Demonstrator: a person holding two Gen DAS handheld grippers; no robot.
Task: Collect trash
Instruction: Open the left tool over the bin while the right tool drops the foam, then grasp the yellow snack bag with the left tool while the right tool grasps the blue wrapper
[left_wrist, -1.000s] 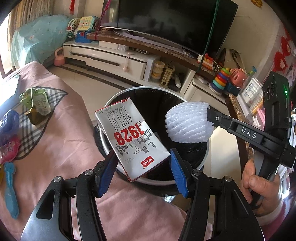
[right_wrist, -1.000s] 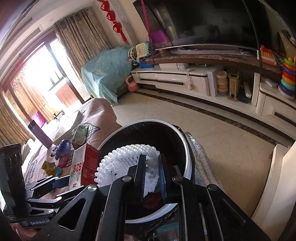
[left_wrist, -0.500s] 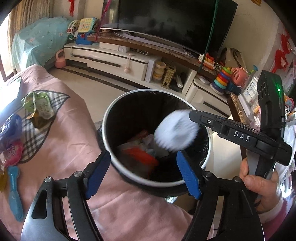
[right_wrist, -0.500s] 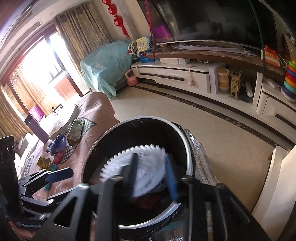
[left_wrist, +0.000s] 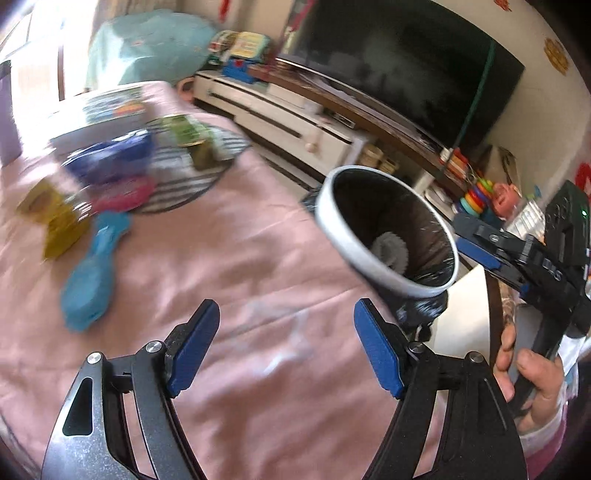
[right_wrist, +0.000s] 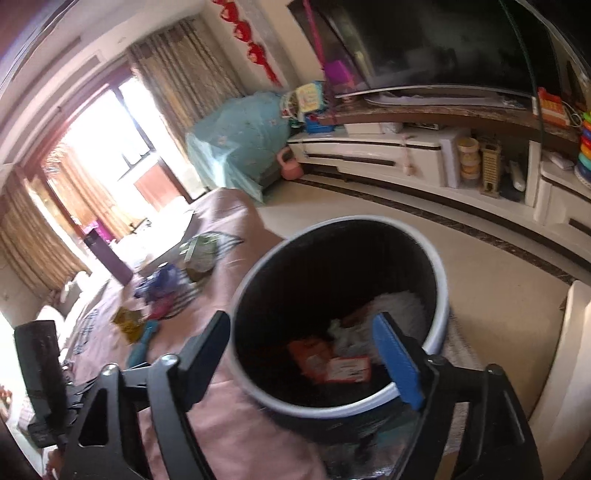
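The black-lined trash bin (left_wrist: 332, 225) (right_wrist: 343, 220) with a white rim stands beside the pink-covered table (left_wrist: 258, 266). Inside it lie a white foam net (left_wrist: 389, 251) (right_wrist: 400, 301), a red-and-white milk carton (right_wrist: 347, 369) and an orange wrapper (right_wrist: 310, 354). My left gripper (left_wrist: 286, 347) is open over the bare pink cloth, holding nothing. My right gripper (right_wrist: 301, 328) hovers above the bin, its jaws opening with nothing between them. Loose trash sits on the table at the left: a blue wrapper (left_wrist: 110, 158), a green packet (left_wrist: 184, 133), a pink wrapper (left_wrist: 122, 195), a yellow wrapper (left_wrist: 55, 221) and a light blue plastic piece (left_wrist: 92, 273).
A checked mat (left_wrist: 192, 177) lies under some of the wrappers, with a white tray (left_wrist: 96, 118) behind it. A TV cabinet (right_wrist: 406, 155) and TV (left_wrist: 406, 66) stand across the tiled floor. A hand (left_wrist: 532, 384) holds the right gripper's handle.
The milk carton left my left gripper and the foam net left my right one; both fell into the bin. My left gripper swung left over the table. The right jaws spread wide.
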